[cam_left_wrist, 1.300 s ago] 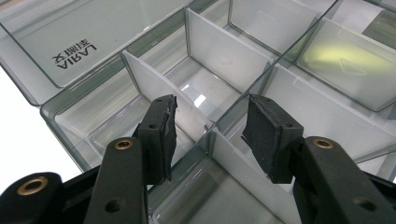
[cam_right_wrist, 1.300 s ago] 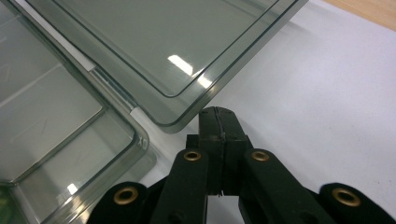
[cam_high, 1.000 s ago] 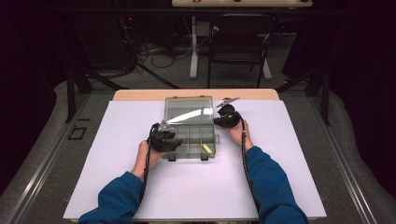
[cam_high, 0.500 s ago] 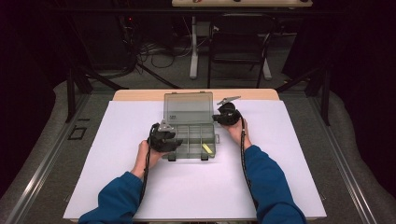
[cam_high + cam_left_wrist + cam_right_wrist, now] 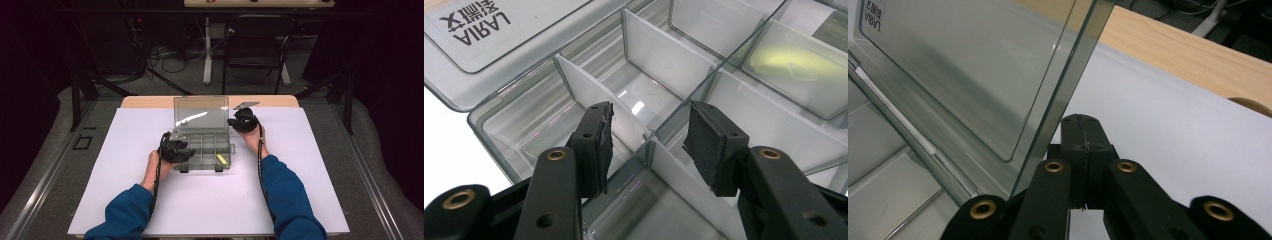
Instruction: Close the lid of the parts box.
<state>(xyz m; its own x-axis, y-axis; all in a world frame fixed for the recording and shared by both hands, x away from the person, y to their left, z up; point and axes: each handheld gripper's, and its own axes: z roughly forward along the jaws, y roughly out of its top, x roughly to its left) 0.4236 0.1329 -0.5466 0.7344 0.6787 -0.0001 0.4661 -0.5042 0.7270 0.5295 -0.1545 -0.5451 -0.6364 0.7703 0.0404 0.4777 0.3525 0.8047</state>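
A clear plastic compartment box lies mid-table with its lid raised, and a small yellow piece sits in a front right compartment. My left gripper is at the box's left side. In the left gripper view, my left gripper is open, its pads straddling a divider wall without touching it. My right gripper is beside the lid's right edge. In the right gripper view, my right gripper is shut with nothing between the pads, and the lid's edge stands just to their left.
A white sheet covers the table, with a strip of bare wood at its far edge. Beyond the table are a chair, stands and cables on a dark floor. The box's other compartments look empty.
The lid's top edge sits slightly higher and the glare on it has shrunk. Both hands and grippers keep their places.
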